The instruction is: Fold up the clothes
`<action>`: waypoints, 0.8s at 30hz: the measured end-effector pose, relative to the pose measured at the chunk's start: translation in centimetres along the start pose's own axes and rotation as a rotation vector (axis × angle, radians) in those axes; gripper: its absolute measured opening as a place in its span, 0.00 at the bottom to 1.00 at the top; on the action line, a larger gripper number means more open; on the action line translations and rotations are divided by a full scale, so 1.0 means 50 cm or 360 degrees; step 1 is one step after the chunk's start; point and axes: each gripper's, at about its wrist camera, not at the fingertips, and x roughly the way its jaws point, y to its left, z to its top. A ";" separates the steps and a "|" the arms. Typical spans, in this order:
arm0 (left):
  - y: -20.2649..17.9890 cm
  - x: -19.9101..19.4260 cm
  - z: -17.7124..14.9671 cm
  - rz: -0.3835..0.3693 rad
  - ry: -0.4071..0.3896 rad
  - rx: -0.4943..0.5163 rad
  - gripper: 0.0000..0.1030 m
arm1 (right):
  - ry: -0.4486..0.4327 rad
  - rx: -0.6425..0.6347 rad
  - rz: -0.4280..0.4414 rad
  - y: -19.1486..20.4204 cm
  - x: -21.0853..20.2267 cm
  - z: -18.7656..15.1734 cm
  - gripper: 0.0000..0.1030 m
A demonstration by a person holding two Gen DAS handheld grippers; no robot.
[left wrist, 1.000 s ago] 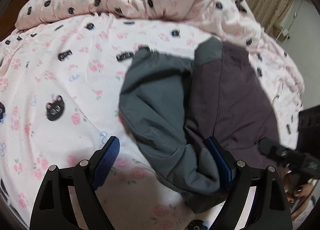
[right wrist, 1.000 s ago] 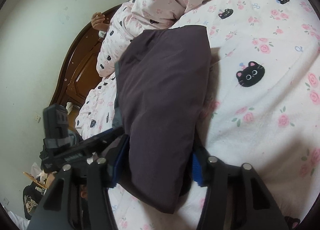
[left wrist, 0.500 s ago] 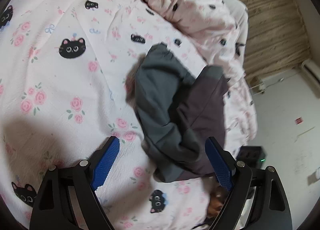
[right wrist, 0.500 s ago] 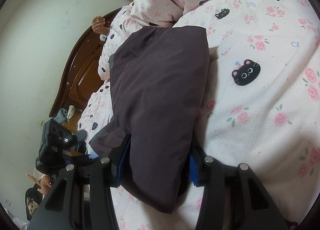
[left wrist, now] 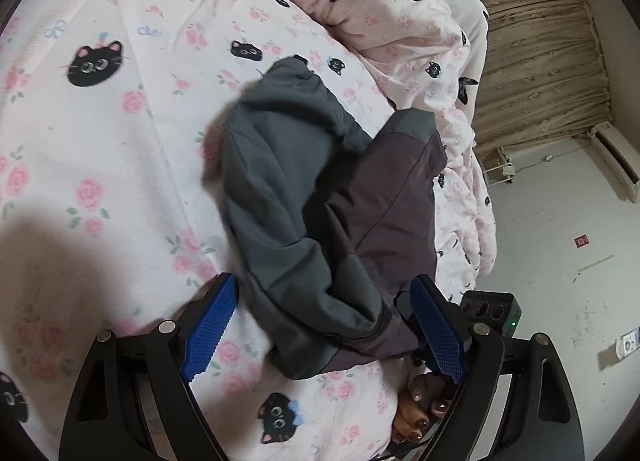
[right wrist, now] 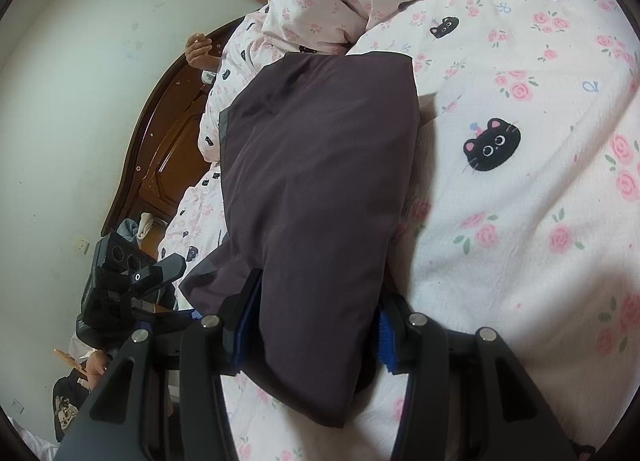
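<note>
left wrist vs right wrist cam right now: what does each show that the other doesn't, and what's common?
Left wrist only: the grey-green half of the garment bunched beside the purple half, beige curtain, wall air conditioner, and the open left gripper with the garment's near end between its pads, not pinched.

Right wrist only: wooden headboard, wall socket, and the right gripper shut on the folded purple fabric.

Both: the garment, the pink cat-print bedsheet, the bunched duvet, and the other gripper at frame edge.
</note>
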 end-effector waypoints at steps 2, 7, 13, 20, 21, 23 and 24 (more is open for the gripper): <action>-0.007 0.011 0.000 -0.0019 0.0014 -0.0001 0.82 | -0.0002 0.0002 0.0005 0.000 -0.003 -0.003 0.48; -0.018 0.030 0.000 -0.0021 0.0007 0.0004 0.53 | -0.0010 0.0021 0.0023 -0.002 -0.006 -0.003 0.48; -0.026 0.029 -0.001 0.0020 -0.0019 0.0065 0.24 | -0.0037 0.0032 0.0009 0.004 -0.012 0.002 0.45; -0.106 -0.040 -0.015 0.0071 -0.0262 0.0358 0.21 | -0.0111 -0.0210 -0.0191 0.112 -0.042 0.014 0.42; -0.111 -0.056 -0.013 0.0066 -0.0311 0.0373 0.21 | -0.0124 -0.0262 -0.0220 0.134 -0.046 0.018 0.42; -0.116 -0.090 -0.003 0.0063 -0.0417 0.0392 0.21 | -0.0137 -0.0363 -0.0251 0.177 -0.047 0.030 0.42; -0.115 -0.108 0.005 0.0069 -0.0474 0.0398 0.21 | -0.0132 -0.0408 -0.0243 0.199 -0.037 0.043 0.42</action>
